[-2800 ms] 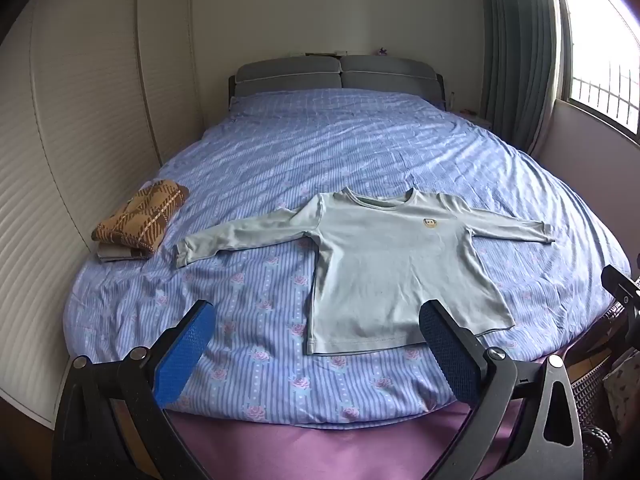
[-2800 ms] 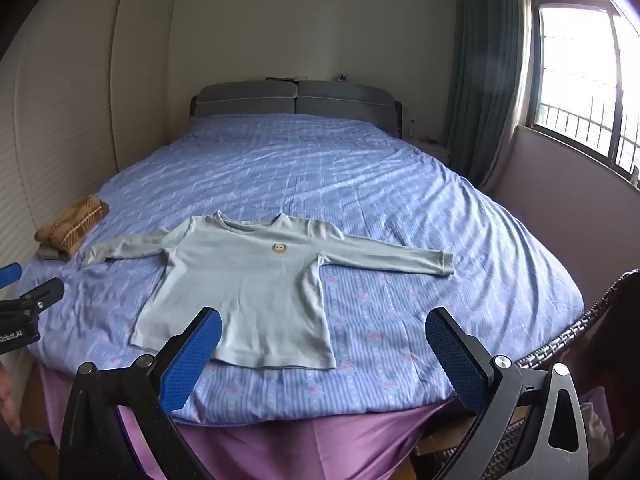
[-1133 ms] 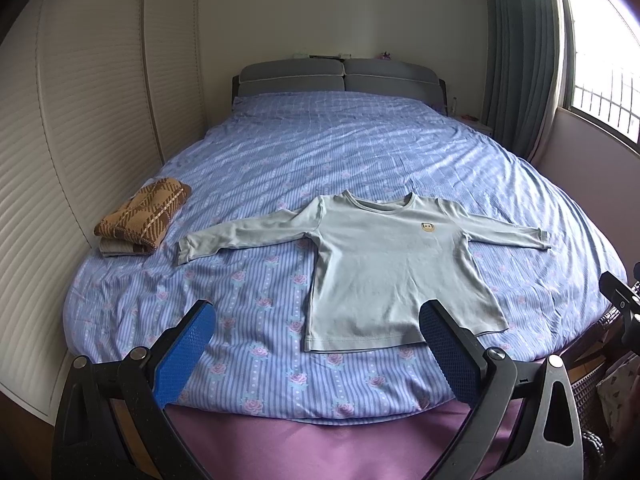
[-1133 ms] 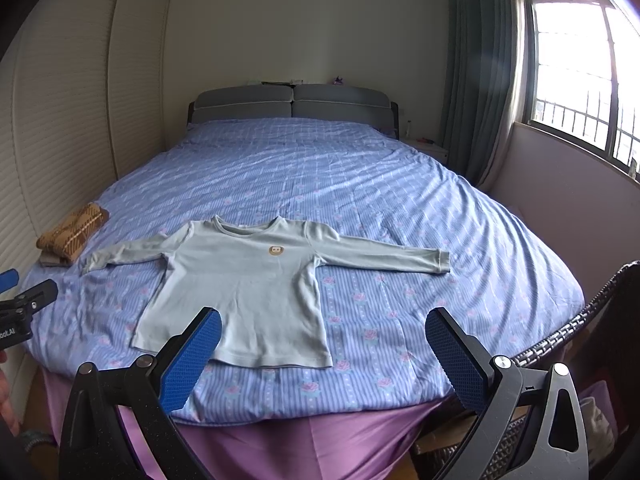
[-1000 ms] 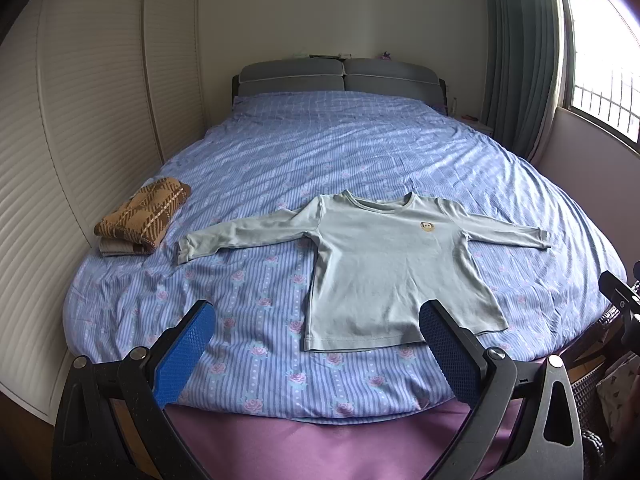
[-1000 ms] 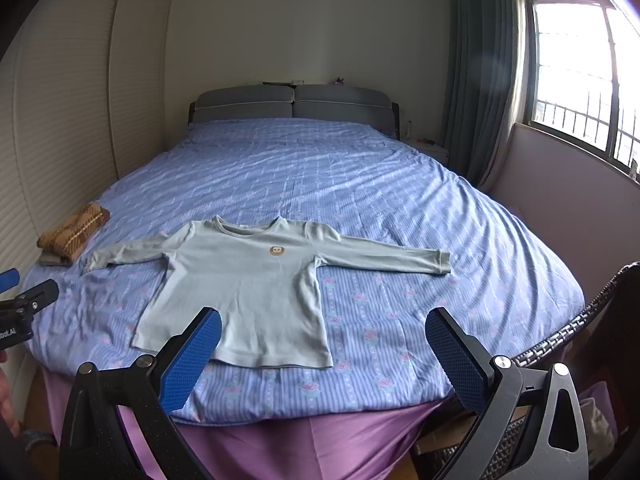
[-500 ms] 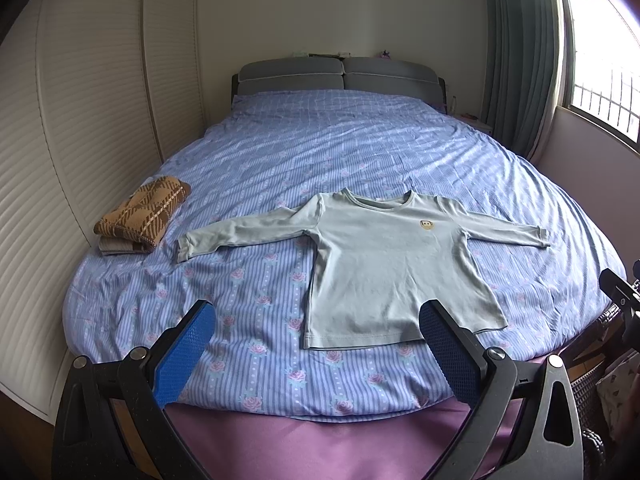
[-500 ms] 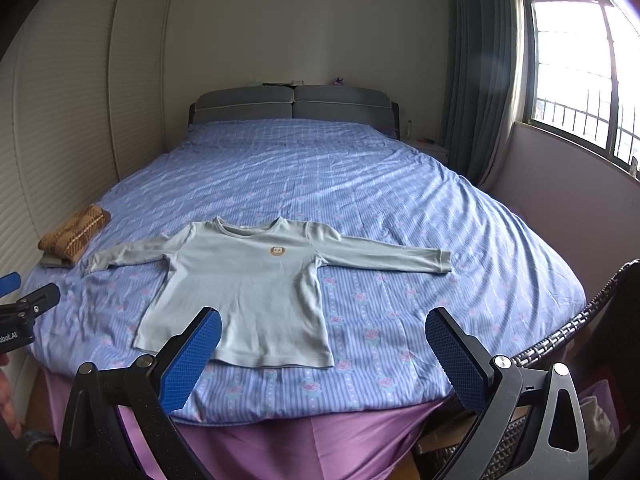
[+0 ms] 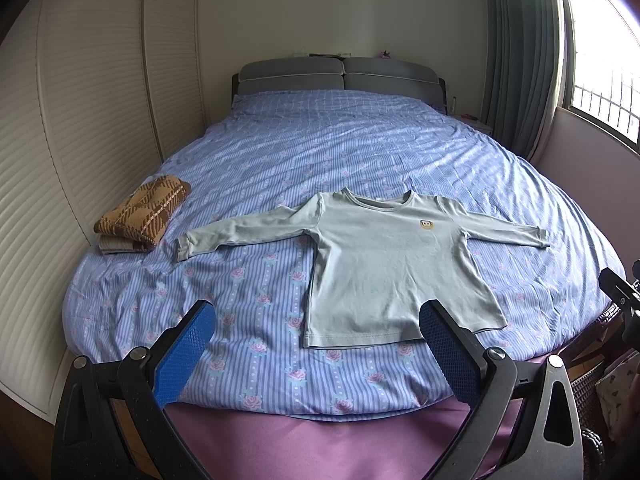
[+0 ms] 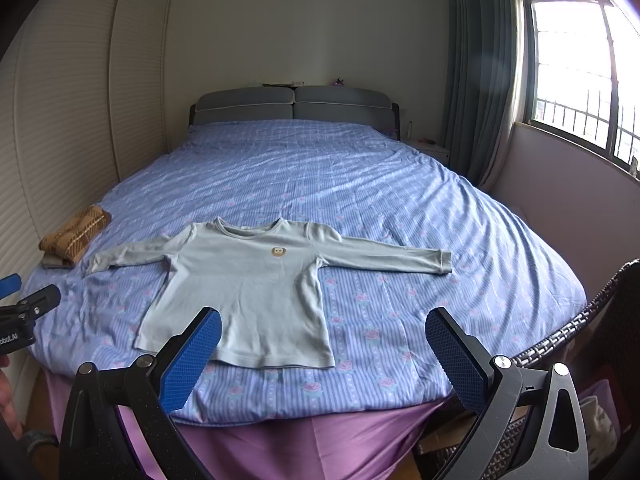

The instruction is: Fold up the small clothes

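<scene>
A pale green long-sleeved child's shirt lies flat, front up, near the foot of the bed, both sleeves spread out sideways; it also shows in the right wrist view. My left gripper is open and empty, held back from the bed's near edge, in front of the shirt's hem. My right gripper is open and empty, also short of the bed's edge, near the hem's right corner. The left gripper's tip shows at the left edge of the right wrist view.
A blue striped floral sheet covers the bed over a purple skirt. Folded brown plaid clothes lie at the bed's left edge. White louvred wardrobe doors stand left. A wicker basket stands at right, below a window with curtains.
Both views have barely shifted over the last second; the shirt lies as before and both grippers stay open.
</scene>
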Action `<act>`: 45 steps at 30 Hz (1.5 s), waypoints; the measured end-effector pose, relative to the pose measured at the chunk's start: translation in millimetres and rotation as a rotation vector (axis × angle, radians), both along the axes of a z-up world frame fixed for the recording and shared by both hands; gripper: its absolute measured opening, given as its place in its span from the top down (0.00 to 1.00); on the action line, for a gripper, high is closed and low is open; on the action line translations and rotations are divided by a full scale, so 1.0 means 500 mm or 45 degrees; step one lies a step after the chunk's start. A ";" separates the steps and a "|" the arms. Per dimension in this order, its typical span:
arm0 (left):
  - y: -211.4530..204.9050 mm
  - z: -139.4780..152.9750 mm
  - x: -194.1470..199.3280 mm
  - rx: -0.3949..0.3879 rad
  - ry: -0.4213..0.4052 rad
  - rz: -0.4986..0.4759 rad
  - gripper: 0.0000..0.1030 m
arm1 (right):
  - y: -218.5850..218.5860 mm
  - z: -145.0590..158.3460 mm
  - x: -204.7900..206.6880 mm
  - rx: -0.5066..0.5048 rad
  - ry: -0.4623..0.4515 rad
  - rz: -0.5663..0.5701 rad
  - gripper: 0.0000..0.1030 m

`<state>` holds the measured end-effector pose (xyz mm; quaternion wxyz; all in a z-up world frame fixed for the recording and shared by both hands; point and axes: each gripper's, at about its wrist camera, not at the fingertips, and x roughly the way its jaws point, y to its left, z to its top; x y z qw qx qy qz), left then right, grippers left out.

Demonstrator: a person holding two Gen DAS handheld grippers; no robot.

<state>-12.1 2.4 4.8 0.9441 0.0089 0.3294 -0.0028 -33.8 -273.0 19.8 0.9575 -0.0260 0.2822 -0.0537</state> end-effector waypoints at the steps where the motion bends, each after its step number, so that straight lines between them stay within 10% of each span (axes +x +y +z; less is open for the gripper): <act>1: 0.000 0.000 -0.001 0.000 -0.001 0.000 0.00 | 0.001 0.000 -0.001 0.001 0.000 0.001 0.00; 29: -0.012 -0.001 0.002 0.000 -0.013 -0.003 0.00 | 0.000 0.008 0.007 0.033 -0.043 0.040 0.00; 45: -0.210 0.011 0.232 -0.006 -0.154 -0.151 0.00 | -0.205 -0.021 0.184 0.170 -0.110 -0.242 0.00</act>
